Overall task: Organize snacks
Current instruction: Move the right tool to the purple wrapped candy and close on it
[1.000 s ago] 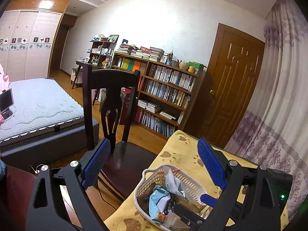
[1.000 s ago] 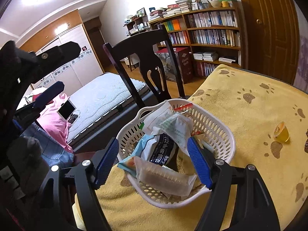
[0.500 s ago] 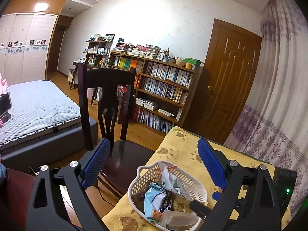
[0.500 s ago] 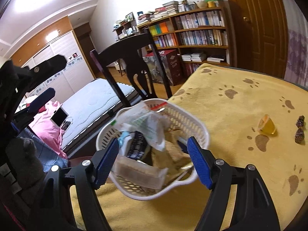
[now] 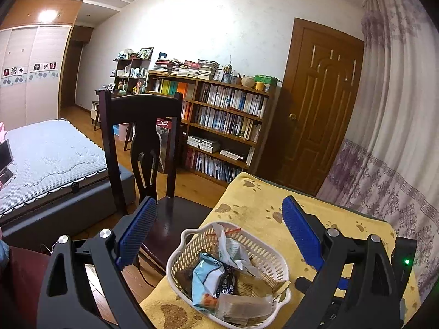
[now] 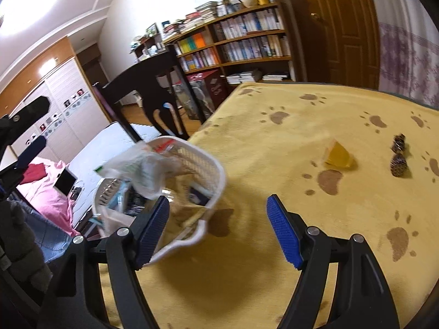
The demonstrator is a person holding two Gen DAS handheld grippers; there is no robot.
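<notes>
A white plastic basket [image 5: 275, 257] [image 6: 212, 167] full of snack packets stands at the near left corner of the yellow paw-print tablecloth [image 6: 274, 142]. In it lie a light blue bag [image 5: 207, 277], a black packet [image 5: 226, 285] and a clear wrapped pack [image 5: 244, 305]. My left gripper [image 5: 219, 235] is open, held above and behind the basket. My right gripper [image 6: 218, 224] is open over the cloth just right of the basket, its left finger overlapping the basket's rim. A yellow jelly cup [image 6: 338, 155] and two pine-cone-like pieces [image 6: 397, 161] lie on the cloth to the right.
A dark wooden chair [image 5: 142, 142] stands against the table's left edge. Behind it are a bed [image 5: 46, 153], a bookshelf [image 5: 219, 126] and a brown door [image 5: 321, 104]. A patterned curtain [image 5: 397, 137] hangs on the right. The left gripper's body shows at the right wrist view's left edge.
My right gripper has swung right, off the basket and toward the jelly cup and cones. The left gripper has pulled back and up, so the basket sits further away in its view.
</notes>
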